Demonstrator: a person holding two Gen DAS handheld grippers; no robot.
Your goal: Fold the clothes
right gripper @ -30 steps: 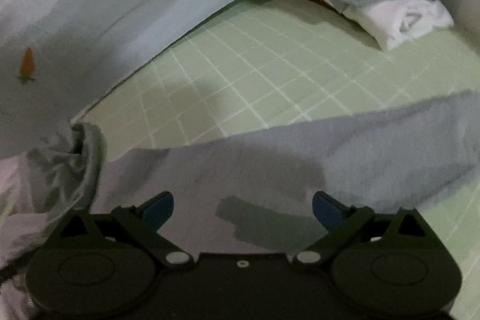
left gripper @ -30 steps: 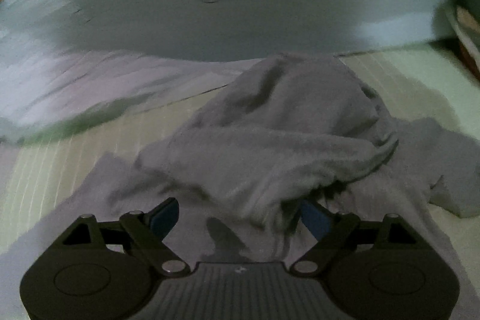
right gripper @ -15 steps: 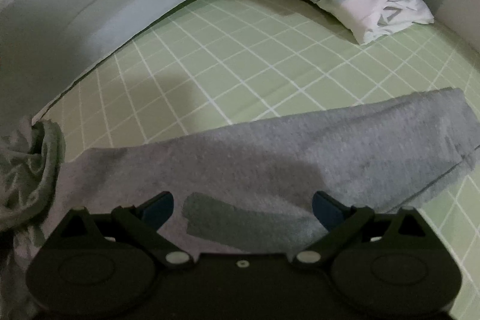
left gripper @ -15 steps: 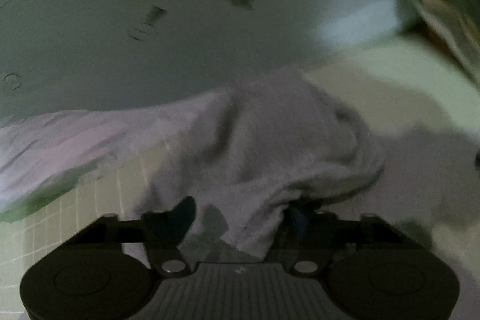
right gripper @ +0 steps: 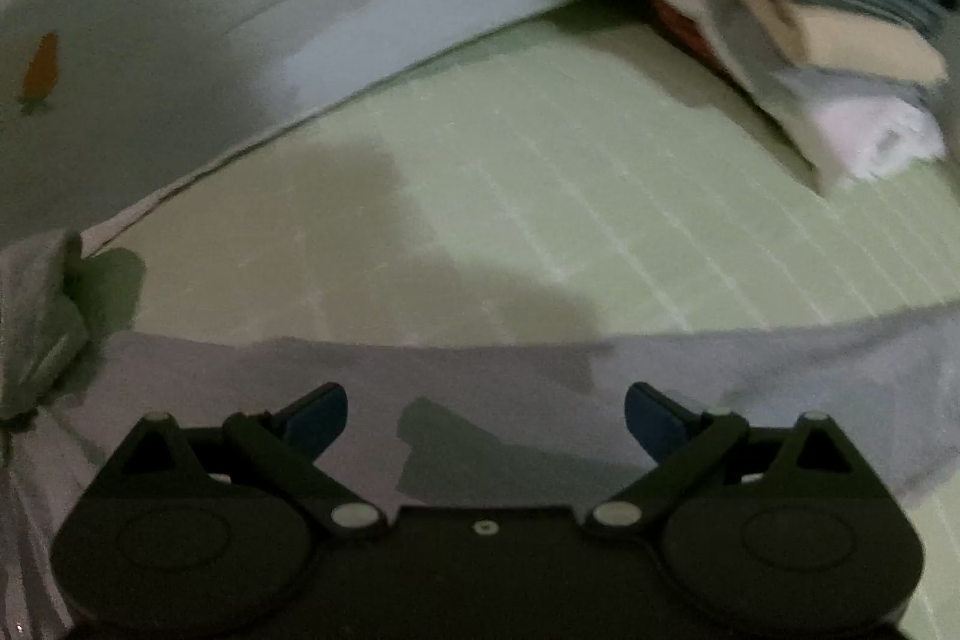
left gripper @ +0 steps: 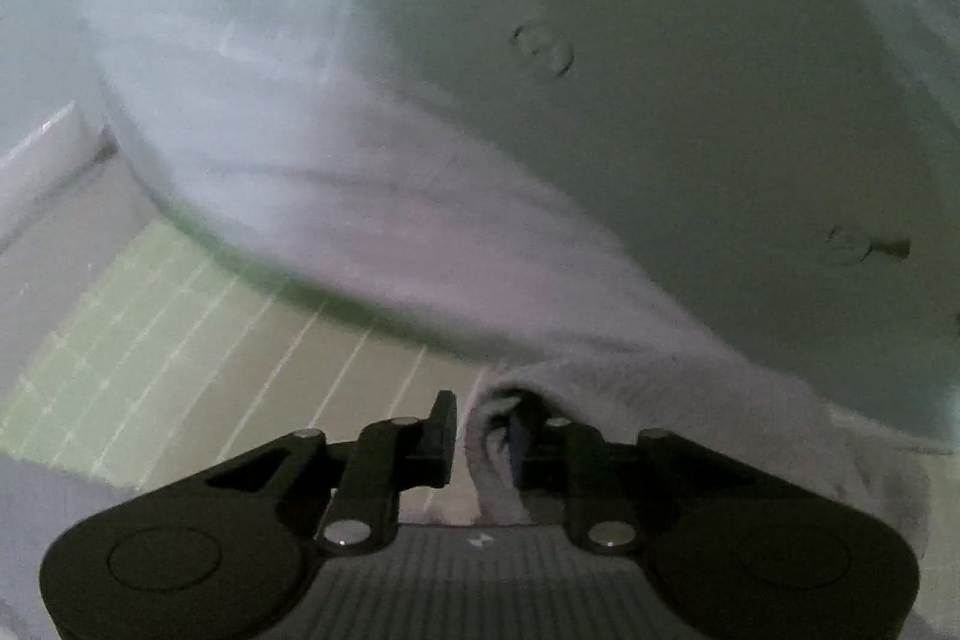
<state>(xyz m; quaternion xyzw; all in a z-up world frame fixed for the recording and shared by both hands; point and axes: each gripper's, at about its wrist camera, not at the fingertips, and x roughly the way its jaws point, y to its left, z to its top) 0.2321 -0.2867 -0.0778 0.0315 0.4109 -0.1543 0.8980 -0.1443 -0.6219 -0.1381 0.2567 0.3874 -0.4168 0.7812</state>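
We have the left hand-held gripper [left gripper: 483, 445] clenched on a bunched fold of the grey garment [left gripper: 600, 400], the cloth pinched between its fingers and trailing off to the right of them, over the green checked sheet [left gripper: 210, 352] of the bed. Our right hand-held gripper [right gripper: 486, 415] hangs released, jaws wide, with nothing between them. In its view the garment [right gripper: 480, 376] lies flat just under and ahead of the fingers, its long axis running left to right across the sheet [right gripper: 570, 172], the far edge nearly straight. So the free end stretches away to the right, nearer our right hand, and we judge that hand is the one to take it. The folded stack [right gripper: 798, 16] sits far right, well apart from the garment
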